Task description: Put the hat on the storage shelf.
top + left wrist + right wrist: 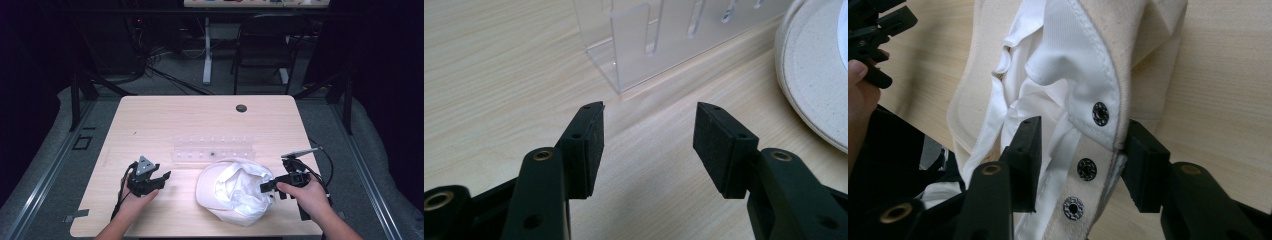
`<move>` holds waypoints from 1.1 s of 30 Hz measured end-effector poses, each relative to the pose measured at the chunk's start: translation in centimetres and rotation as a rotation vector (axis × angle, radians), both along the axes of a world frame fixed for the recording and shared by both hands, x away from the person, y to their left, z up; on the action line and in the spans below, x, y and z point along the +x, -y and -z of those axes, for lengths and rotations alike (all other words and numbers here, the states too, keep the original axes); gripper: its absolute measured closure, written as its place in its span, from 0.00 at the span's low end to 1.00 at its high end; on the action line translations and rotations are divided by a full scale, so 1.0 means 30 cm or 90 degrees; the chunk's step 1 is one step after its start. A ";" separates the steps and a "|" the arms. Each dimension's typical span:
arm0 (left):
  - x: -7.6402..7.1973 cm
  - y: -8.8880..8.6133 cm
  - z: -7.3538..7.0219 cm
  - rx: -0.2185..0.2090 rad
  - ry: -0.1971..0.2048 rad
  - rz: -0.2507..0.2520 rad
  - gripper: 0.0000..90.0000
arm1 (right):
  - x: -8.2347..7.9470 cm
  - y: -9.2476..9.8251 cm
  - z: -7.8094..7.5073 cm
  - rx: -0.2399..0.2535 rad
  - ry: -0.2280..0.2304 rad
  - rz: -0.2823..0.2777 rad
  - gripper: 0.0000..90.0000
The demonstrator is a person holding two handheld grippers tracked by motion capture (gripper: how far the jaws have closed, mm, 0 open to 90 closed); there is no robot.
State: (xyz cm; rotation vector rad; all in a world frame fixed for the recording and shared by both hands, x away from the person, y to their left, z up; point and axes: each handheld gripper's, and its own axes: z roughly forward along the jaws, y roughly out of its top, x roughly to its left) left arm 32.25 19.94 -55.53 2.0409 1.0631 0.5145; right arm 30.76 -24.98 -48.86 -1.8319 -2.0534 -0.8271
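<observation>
Table [150, 120]: wood, holds all items.
Cap [232, 192]: white, upside down, front-centre of table.
Rack [212, 149]: clear plastic, just behind cap.
R gripper [1080, 150]: jaws straddle snap strap [1087, 170], not visibly pinched; strap may slip out.
L gripper [648, 130]: released, empty.

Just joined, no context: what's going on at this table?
A person works a white cap lying upside down on the wooden table, one claw in each hand. The right claw straddles the cap's snap strap at the back edge, jaws on either side of it; whether the pads press is hard to tell. The left claw is open and holds nothing, resting on the table beside the cap, pointing at a clear plastic rack behind it.
</observation>
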 end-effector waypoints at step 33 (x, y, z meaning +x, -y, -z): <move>0.000 0.000 0.000 0.000 -0.001 0.002 0.52 | 0.027 -0.024 -0.107 -0.028 -0.004 -0.022 0.90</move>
